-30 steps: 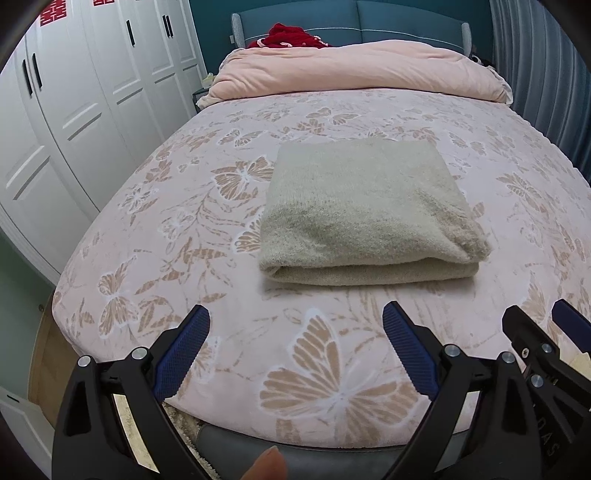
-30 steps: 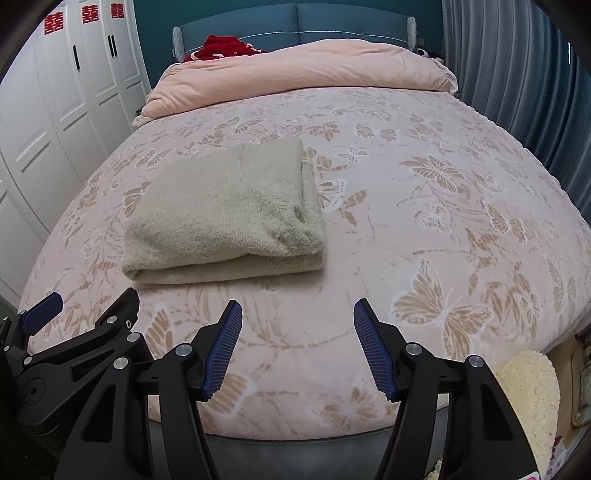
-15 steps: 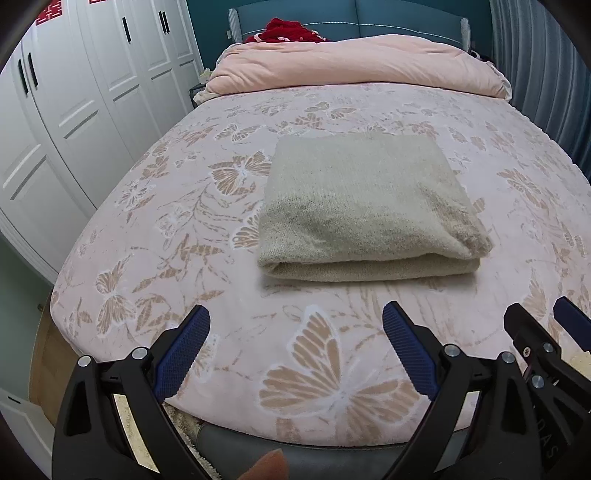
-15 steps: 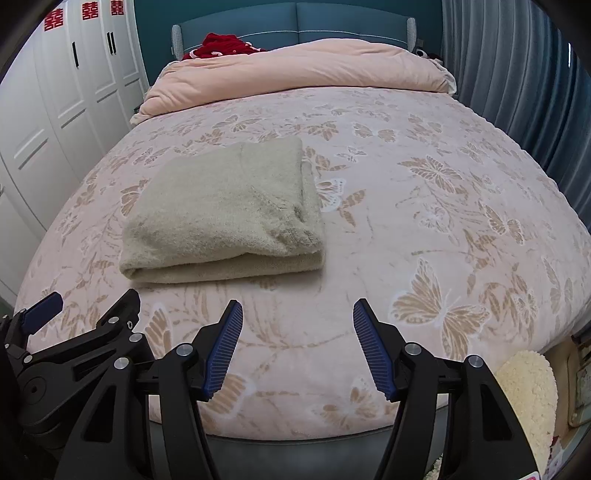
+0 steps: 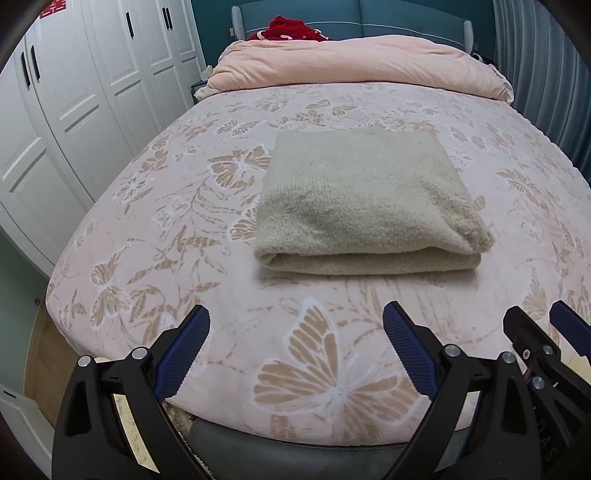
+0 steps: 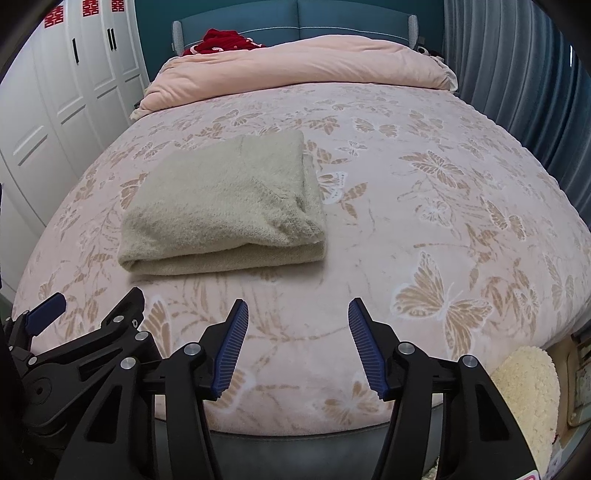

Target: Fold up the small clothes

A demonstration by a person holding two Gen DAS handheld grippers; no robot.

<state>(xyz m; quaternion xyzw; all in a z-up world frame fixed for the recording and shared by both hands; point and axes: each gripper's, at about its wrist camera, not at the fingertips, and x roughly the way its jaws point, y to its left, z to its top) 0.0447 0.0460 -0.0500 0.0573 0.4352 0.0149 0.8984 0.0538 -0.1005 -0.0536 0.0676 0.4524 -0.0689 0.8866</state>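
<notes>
Wardrobe (image 5: 74, 110): white panelled doors with dark handles, along the left wall; red paper cut-outs (image 6: 88, 9) sit near the tops of the doors.

Bed (image 5: 166, 236): pink cover printed with tan butterflies, filling most of both views.

Left hand-held gripper (image 5: 295, 325): black frame with blue ribbed pads (image 5: 183, 350), held low over the foot of the bed. Its fingers are spread wide apart and grip nothing. It is short of the sweater and not touching it.

Sweater (image 5: 365, 199): beige knit, folded into a flat rectangle of several layers, lying on the bed cover near the middle (left of centre in the right wrist view). The folded edge faces the foot of the bed.

Right hand-held gripper (image 6: 298, 339): same build, just beside the left one, also at the foot of the bed. Its fingers stand apart with only bed cover between them. The sweater lies ahead and to its left, well clear of the pads.

Duvet (image 5: 354, 62): pink, bunched in a roll across the head of the bed.

Red cloth (image 5: 288, 29): lying behind the duvet against the blue headboard (image 5: 406, 18).

Curtain (image 6: 517, 74): blue-grey, pleated, down the right side.

Fluffy cream rug (image 6: 528, 398): on the floor at the right foot corner of the bed.
</notes>
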